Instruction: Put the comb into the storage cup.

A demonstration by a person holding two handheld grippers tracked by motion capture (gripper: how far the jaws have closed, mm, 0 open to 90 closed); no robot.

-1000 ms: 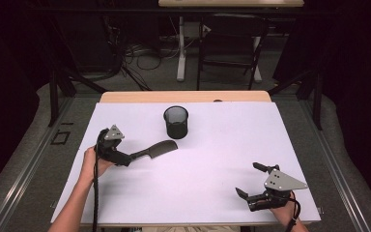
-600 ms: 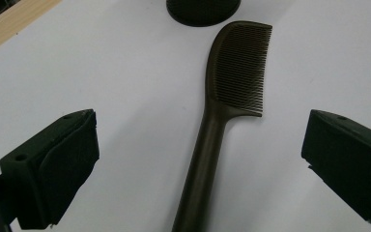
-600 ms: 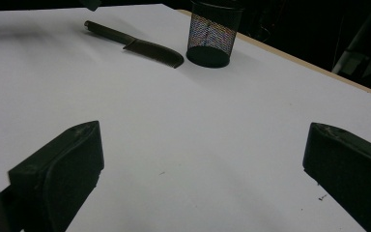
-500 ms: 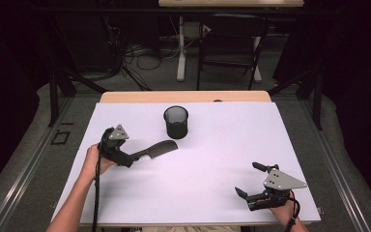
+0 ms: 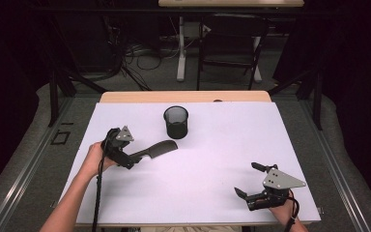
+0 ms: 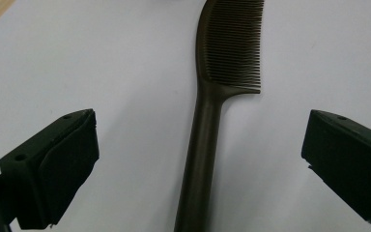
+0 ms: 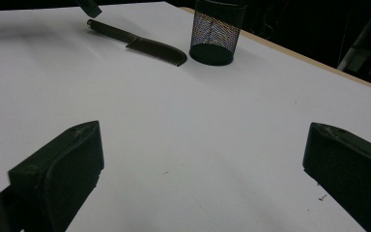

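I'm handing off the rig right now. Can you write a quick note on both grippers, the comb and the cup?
Left gripper: open, jaws astride the comb handle, not closed on it.
Right gripper: open, idle at the near right of the table.
Comb lies flat on the table, teeth end near the mesh cup.
Done: left gripper lined up over the handle.
Left: probably grasp the comb and put it in the cup.

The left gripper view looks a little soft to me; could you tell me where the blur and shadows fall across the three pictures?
In the left gripper view the comb teeth are fairly sharp, while the near jaws are soft and the comb casts almost no shadow. In the right gripper view the mesh cup is clear and the close jaws blur. In the high view the table is evenly lit and the surroundings are dark.
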